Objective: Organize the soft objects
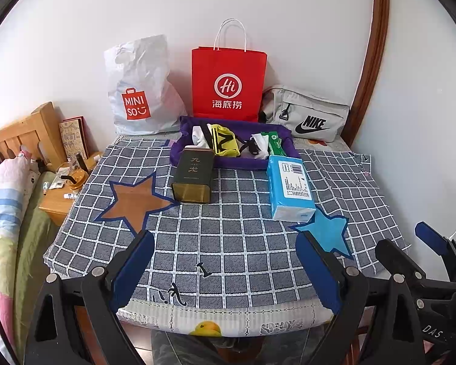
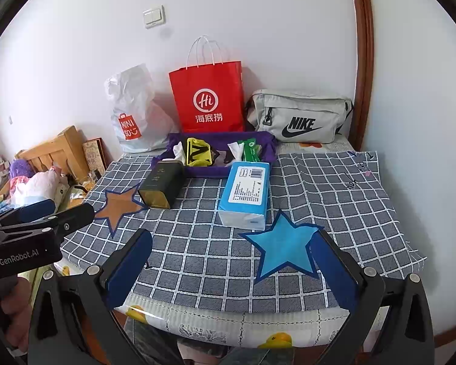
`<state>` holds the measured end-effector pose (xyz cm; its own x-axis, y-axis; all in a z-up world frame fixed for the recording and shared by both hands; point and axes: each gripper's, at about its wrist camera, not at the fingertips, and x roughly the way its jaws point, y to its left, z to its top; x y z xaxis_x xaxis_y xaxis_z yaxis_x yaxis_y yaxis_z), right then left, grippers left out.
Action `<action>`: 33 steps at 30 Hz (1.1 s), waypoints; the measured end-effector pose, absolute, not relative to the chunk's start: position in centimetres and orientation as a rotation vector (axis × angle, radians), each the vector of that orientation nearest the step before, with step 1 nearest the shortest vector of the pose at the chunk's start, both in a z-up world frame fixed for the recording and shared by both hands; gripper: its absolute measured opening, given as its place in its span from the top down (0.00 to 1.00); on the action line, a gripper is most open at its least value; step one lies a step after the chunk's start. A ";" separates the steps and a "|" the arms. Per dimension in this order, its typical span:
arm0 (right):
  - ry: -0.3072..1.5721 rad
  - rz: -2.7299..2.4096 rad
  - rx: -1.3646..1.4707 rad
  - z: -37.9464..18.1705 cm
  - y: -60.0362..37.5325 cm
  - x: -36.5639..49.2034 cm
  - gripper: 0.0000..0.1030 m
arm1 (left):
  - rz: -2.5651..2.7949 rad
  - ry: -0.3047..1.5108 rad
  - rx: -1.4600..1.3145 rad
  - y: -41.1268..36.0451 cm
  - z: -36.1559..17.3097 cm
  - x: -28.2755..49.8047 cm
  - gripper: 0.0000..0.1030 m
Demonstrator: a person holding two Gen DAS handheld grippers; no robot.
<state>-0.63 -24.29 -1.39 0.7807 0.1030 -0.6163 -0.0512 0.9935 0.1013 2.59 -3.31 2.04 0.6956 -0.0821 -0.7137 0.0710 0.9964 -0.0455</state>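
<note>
Left wrist view cuts off the near edge of the table point(image 1: 228, 319) behind the black frame of the left gripper point(image 1: 225, 270), whose blue fingers point(image 1: 133, 267) stand wide apart over the checked cloth point(image 1: 228, 237) with nothing between them. The right gripper point(image 2: 231, 270) is likewise spread and empty, and part of a hand shows dimly beneath the other tool at the left of its view, which bears the words "GenRobot.AI". At the far edge a purple tray point(image 1: 194, 123) holds the soft things: a yellow pouch point(image 1: 225, 141), white cloths point(image 1: 197, 137) and a green packet point(image 1: 276, 144), all partly hidden by one another, their print too small to read. Touching the tray's front wall lie a dark tin point(image 1: 193, 176) with Chinese characters and a blue tissue pack point(image 1: 290, 188) whose label is illegible. Against the wall stand a white "MINISO" bag point(image 1: 139, 91), a red "Hi" paper bag point(image 1: 228, 85) and a grey "NIKE" bag point(image 1: 307, 115). An orange star point(image 1: 133, 203) and a blue star point(image 1: 328, 231) mark the cloth
</note>
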 end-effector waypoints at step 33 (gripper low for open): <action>0.657 0.097 0.070 -1.0 -23.9 -1.1 0.00 | -0.080 0.799 -0.017 -3.1 2.2 2.4 0.09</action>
<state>-1.09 -23.88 -1.01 0.7876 0.1119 -0.6059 -0.0675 0.9931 0.0957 2.37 -3.14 2.21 0.6947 -0.0779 -0.7151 0.0652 0.9968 -0.0452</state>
